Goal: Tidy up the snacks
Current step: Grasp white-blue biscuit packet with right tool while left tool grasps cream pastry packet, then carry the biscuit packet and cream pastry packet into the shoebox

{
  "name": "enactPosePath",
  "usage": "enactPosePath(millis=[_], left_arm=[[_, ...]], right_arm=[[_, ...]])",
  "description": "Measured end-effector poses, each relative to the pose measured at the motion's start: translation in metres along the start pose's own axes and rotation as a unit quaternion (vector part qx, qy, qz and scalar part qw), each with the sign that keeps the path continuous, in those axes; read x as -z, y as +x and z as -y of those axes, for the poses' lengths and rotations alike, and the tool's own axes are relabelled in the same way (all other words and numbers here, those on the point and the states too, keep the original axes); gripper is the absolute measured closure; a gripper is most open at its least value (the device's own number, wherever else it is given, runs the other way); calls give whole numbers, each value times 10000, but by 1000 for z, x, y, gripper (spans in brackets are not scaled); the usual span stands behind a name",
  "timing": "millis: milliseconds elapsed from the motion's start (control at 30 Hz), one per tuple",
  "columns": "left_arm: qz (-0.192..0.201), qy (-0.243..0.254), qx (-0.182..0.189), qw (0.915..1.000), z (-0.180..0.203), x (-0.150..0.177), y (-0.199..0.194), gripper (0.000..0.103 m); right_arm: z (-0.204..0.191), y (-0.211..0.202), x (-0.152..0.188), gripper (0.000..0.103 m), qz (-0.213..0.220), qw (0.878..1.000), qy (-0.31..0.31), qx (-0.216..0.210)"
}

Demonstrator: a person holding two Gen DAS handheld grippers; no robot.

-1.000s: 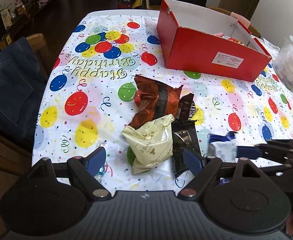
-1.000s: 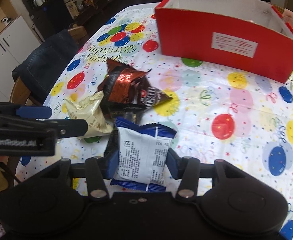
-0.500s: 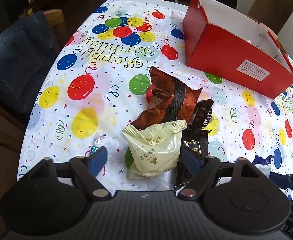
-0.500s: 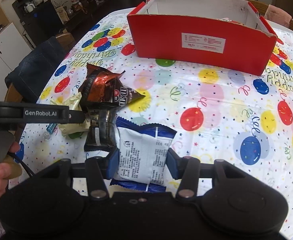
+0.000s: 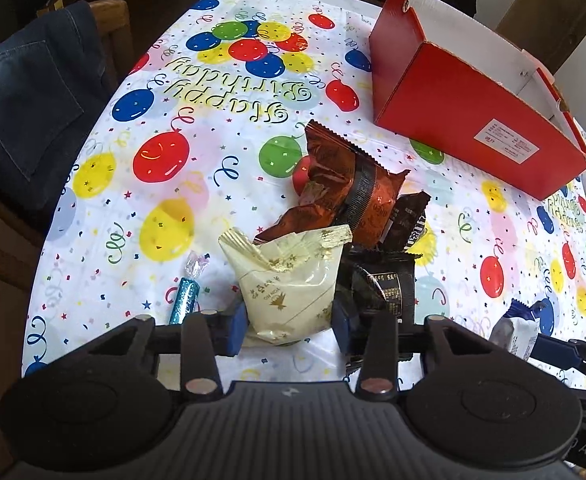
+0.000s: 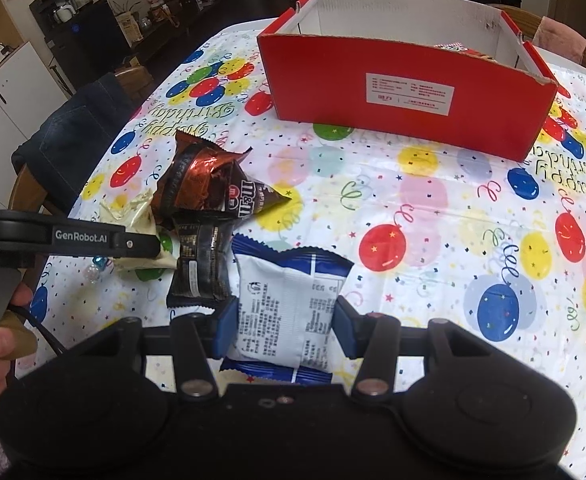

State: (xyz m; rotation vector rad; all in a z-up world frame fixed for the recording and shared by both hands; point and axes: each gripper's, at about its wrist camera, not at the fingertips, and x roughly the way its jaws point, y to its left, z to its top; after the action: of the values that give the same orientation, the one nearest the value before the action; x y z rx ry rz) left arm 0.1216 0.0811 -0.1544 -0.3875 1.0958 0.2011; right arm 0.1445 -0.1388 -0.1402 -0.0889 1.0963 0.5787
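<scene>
Between the closing pads of the left gripper (image 5: 289,326) sits the cream packet (image 5: 289,288); the soft bag may slip. Right gripper (image 6: 287,330) clamps the white-blue packet (image 6: 289,312), with the red box (image 6: 405,96) far ahead.

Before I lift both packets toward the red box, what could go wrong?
The left gripper is closing on the cream packet near its bottom edge, so it might slip out. The black packet lies against it and may get dragged. The right gripper holds the blue-and-white packet; the red box has a tall near wall to clear.
</scene>
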Motion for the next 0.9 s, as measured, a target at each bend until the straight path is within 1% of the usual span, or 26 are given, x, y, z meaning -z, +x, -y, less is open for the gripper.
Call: enactPosePath(millis=[233,633,900], left_arm=[[10,-83,62,9999,-9,1,-2,67],[-55,18,134,9999,-16,2,-10,68],[65,58,232,9997,-23,1,-23,68]], right_arm=[[1,-1,-3,54,23,10000,38,3],[-3,-8,-9,54,132,9998,135,40],[-8,-14,-12,54,240,9995,195,113]])
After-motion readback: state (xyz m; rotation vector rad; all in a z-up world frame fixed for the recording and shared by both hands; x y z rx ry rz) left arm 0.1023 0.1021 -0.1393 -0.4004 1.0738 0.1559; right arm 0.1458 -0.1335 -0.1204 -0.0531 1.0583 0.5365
